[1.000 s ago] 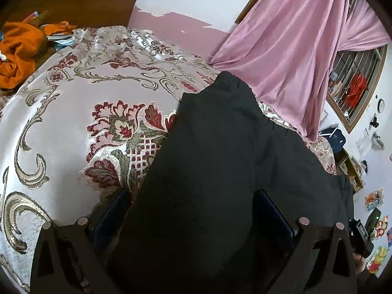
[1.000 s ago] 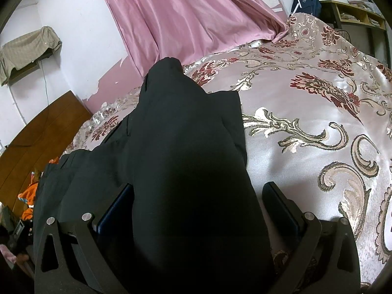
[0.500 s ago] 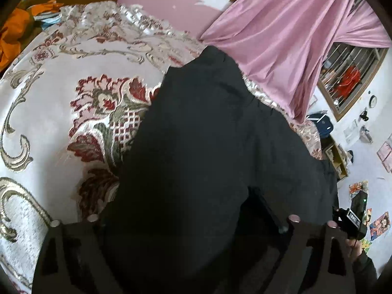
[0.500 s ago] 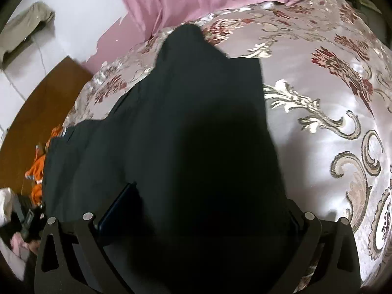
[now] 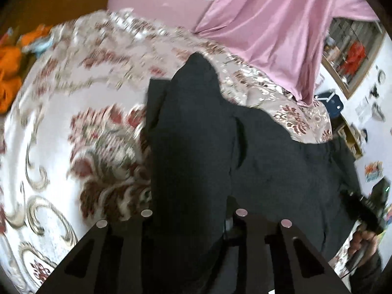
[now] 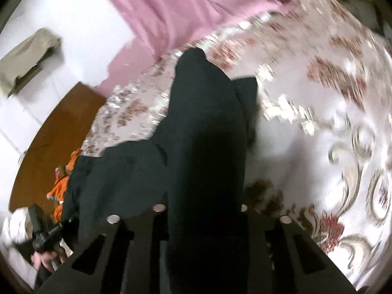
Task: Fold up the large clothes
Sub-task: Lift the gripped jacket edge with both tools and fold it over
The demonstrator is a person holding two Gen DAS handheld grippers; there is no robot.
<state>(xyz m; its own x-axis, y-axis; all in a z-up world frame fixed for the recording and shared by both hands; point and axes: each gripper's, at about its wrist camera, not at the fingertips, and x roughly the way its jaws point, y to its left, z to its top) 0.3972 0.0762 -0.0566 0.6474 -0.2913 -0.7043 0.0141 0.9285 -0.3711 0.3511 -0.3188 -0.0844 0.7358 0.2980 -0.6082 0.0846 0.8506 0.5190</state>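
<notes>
Black fabric is filling the middle of both wrist views: a dark garment (image 5: 196, 147) is lying on a bed under a satin floral bedspread (image 5: 61, 134), its near edge gathered up into two hand-held grippers. The left gripper (image 5: 188, 218) is angling downward over the bed, its jaws closing with a bunched fold of the black cloth between them. The right gripper (image 6: 203, 210) is tilting down likewise, its jaws closing narrowly on another fold of the same garment (image 6: 205, 134), which is rising in a ridge from the claw toward the far side of the bed. In the left wrist view the person's right hand (image 5: 365, 242) is wrapping around its gripper's handle at the lower right; in the right wrist view the left hand (image 6: 46, 254) is showing at the lower left. A pink curtain (image 5: 274, 29) is hanging behind the bed, and orange clothing (image 5: 9, 73) is lying beside a wooden headboard (image 6: 49, 152).
</notes>
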